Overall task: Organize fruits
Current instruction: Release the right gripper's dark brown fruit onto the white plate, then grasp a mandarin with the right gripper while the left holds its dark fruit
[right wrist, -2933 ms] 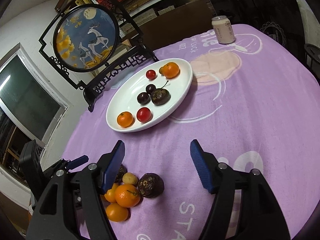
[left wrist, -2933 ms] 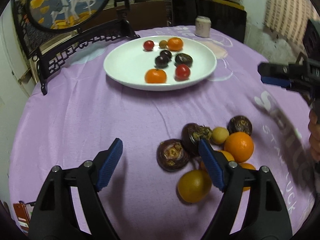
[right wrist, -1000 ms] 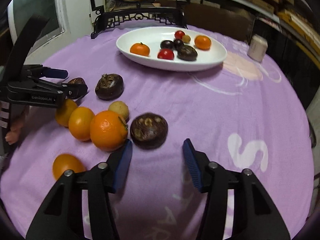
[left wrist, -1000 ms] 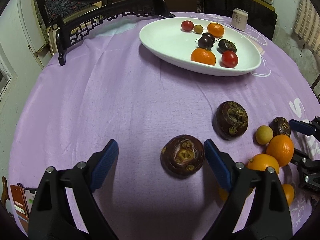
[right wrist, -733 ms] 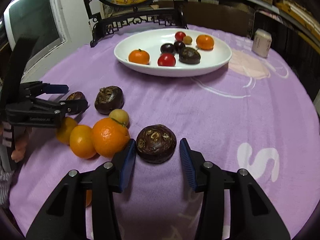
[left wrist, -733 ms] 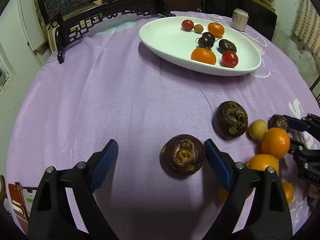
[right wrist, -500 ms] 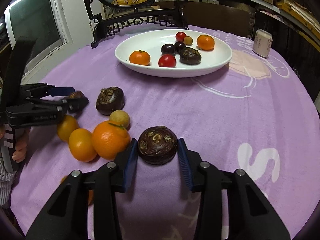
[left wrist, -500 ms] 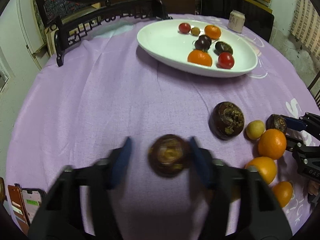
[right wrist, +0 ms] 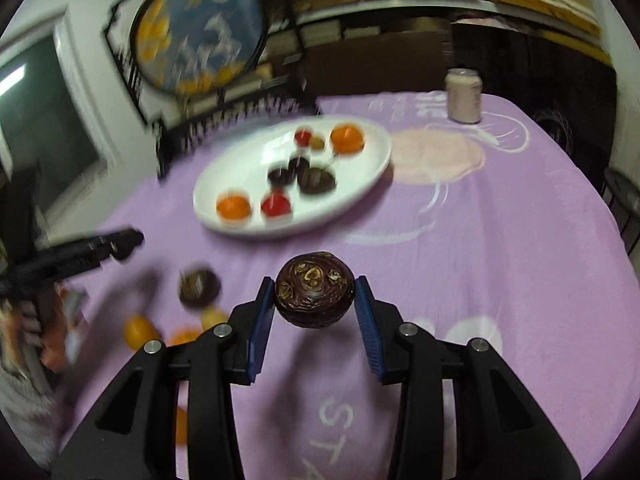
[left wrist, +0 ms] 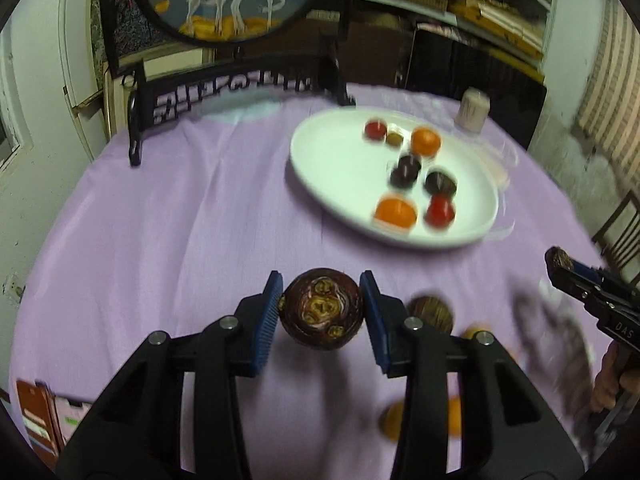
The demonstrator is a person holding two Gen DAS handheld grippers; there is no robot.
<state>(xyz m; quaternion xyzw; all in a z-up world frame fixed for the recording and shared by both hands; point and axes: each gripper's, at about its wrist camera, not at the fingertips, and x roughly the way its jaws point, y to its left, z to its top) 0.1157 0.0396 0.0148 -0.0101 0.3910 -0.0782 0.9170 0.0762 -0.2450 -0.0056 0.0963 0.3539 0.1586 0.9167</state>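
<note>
Two hand-held grippers each clamp one dark purple fruit above the purple bench point(left wrist: 160, 240): the left hand-held gripper point(left wrist: 321, 312) squeezes its mottled fruit point(left wrist: 321, 309), patterned face toward the camera; the right hand-held gripper point(right wrist: 315, 300) pinches the second fruit point(right wrist: 314, 295), patterned top upward; one white plate point(left wrist: 332, 160) at the far side holds seven small fruits.

Two dark brown wrinkled fruits point(left wrist: 321, 309) point(right wrist: 314, 294) clamped off the purple cloth, third brown fruit point(right wrist: 199, 284) and blurred oranges point(right wrist: 138, 331) loose at eight o'clock, white plate point(right wrist: 360, 184) holding seven small fruits at twelve.
</note>
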